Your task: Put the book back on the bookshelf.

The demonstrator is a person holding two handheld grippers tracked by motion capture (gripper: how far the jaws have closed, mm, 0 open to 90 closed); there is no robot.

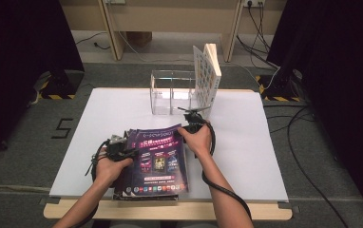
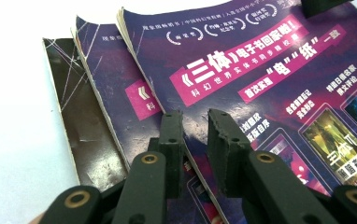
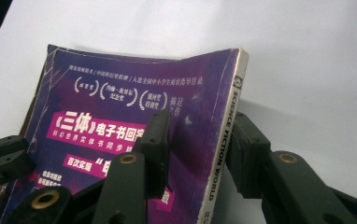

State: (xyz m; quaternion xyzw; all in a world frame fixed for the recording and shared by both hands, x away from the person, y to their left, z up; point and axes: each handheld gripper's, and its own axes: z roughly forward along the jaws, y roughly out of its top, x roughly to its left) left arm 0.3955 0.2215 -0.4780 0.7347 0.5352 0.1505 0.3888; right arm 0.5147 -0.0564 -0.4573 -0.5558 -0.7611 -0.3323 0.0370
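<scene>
A stack of purple magazines (image 1: 158,161) lies at the near middle of the white table (image 1: 246,142). In the left gripper view the top magazine (image 2: 260,70) overlaps a second one (image 2: 106,65) and a darker third (image 2: 69,93). My left gripper (image 2: 195,122) is closed narrowly on the top magazine's left edge; in the high view it (image 1: 122,151) sits at the stack's left side. My right gripper (image 3: 200,120) stands open astride the spine (image 3: 225,121) at the far right corner, which curls up off the table. In the high view it (image 1: 189,127) is at that corner.
A clear plastic box (image 1: 170,92) stands at the table's back middle, with a white patterned book (image 1: 207,76) upright at its right side. Bare white table lies left and right of the stack. The table's near edge is just below the magazines.
</scene>
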